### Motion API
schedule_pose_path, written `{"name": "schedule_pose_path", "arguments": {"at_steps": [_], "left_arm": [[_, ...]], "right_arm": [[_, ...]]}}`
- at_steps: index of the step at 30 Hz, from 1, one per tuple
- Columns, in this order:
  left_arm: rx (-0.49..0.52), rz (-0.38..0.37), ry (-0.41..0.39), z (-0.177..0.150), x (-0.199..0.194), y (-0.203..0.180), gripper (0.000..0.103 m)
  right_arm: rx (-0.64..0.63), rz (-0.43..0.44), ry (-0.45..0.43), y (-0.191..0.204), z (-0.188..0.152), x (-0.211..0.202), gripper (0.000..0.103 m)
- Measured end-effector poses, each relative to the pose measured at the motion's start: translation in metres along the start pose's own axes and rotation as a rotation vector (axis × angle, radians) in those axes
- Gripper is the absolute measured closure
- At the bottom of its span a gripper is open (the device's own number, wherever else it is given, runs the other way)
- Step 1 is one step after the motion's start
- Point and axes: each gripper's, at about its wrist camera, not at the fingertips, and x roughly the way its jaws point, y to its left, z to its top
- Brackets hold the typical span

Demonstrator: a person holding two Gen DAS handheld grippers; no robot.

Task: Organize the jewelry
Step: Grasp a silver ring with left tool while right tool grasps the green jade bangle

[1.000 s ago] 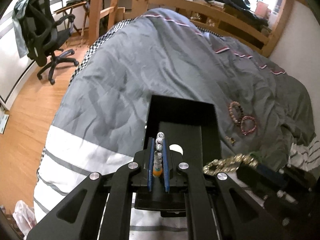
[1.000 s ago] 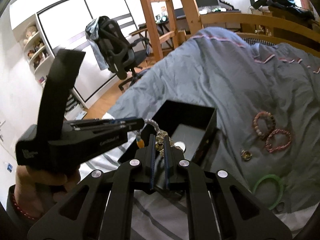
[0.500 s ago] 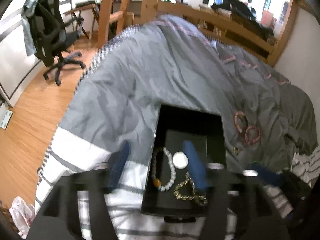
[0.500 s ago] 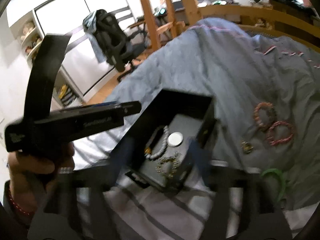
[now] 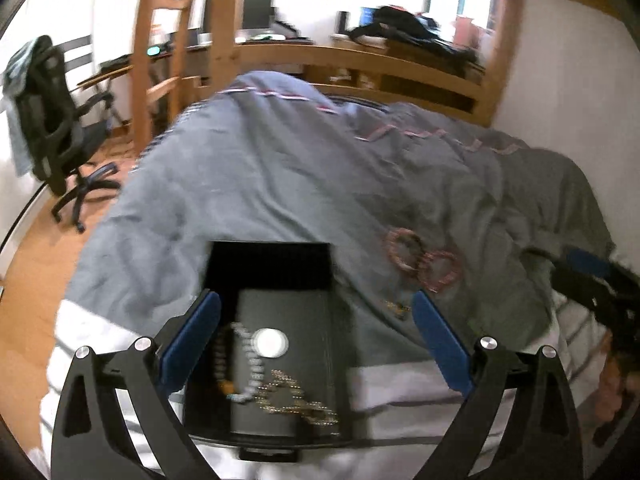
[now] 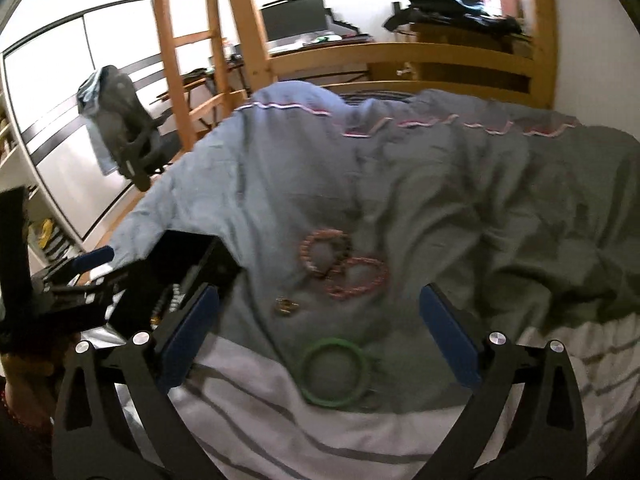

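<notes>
A black jewelry box (image 5: 272,264) lies open on the grey duvet. Inside lie a white bead bracelet (image 5: 248,360), a gold chain (image 5: 296,396) and a round white disc (image 5: 272,342). My left gripper (image 5: 316,340) is open and empty over the box. My right gripper (image 6: 320,336) is open and empty above a green bangle (image 6: 334,372). Two pink bead bracelets (image 6: 344,266) and a small gold piece (image 6: 286,306) lie on the duvet to the right of the box (image 6: 188,260).
The bed's duvet (image 6: 400,184) is rumpled, with a white striped band at the near edge. A wooden bunk frame and ladder (image 6: 248,40) stand behind. A black office chair (image 5: 52,140) stands on the wood floor at left.
Both grippers opened and let go of the bead bracelet and gold chain, which now lie in the box. The right gripper swung right toward the loose jewelry.
</notes>
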Motion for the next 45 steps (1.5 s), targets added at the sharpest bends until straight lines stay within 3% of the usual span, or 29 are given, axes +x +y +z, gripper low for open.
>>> {"name": "schedule_pose_path", "arguments": {"at_steps": [3, 7, 11, 13, 15, 18, 21, 24, 28, 30, 34, 37, 41, 43, 45], "left_arm": [[0.025, -0.048, 0.019, -0.007, 0.010, -0.024, 0.008], [0.057, -0.037, 0.031, -0.016, 0.029, -0.046, 0.008], [0.019, -0.062, 0.086, -0.016, 0.063, -0.050, 0.009], [0.029, -0.044, 0.096, -0.017, 0.077, -0.052, 0.011], [0.079, -0.003, 0.085, -0.019, 0.086, -0.063, 0.012], [0.141, -0.007, 0.087, -0.021, 0.095, -0.077, 0.019], [0.160, -0.019, 0.103, -0.023, 0.107, -0.082, 0.027], [0.212, 0.033, 0.113, -0.026, 0.118, -0.089, 0.029], [0.211, 0.052, 0.107, -0.025, 0.116, -0.089, 0.033], [0.205, 0.064, 0.085, -0.023, 0.111, -0.089, 0.040], [0.224, 0.014, 0.023, -0.020, 0.095, -0.099, 0.040], [0.256, -0.009, 0.078, -0.028, 0.109, -0.110, 0.040], [0.249, 0.060, 0.172, -0.038, 0.138, -0.106, 0.061], [0.203, 0.064, 0.187, -0.038, 0.142, -0.095, 0.067], [0.157, 0.059, 0.192, -0.034, 0.142, -0.087, 0.080]], "right_arm": [[0.001, -0.016, -0.004, -0.016, -0.006, -0.004, 0.004], [-0.004, -0.021, 0.013, -0.028, -0.025, 0.001, 0.004], [-0.010, -0.010, 0.054, -0.030, -0.055, 0.023, 0.005], [-0.034, -0.013, 0.083, -0.027, -0.065, 0.035, 0.011], [-0.066, -0.016, 0.125, -0.021, -0.072, 0.051, 0.024], [-0.085, -0.020, 0.148, -0.018, -0.078, 0.062, 0.030], [-0.061, -0.033, 0.184, -0.023, -0.079, 0.078, 0.040], [-0.032, -0.035, 0.258, -0.031, -0.086, 0.096, 0.053], [-0.032, -0.035, 0.289, -0.034, -0.089, 0.102, 0.062], [-0.037, -0.028, 0.293, -0.032, -0.089, 0.103, 0.069], [-0.043, -0.048, 0.303, -0.032, -0.091, 0.104, 0.079], [-0.014, -0.039, 0.310, -0.037, -0.090, 0.103, 0.081], [-0.020, -0.044, 0.312, -0.036, -0.090, 0.102, 0.080], [-0.013, -0.041, 0.314, -0.038, -0.090, 0.103, 0.080], [-0.013, -0.042, 0.316, -0.038, -0.090, 0.103, 0.080]]}}
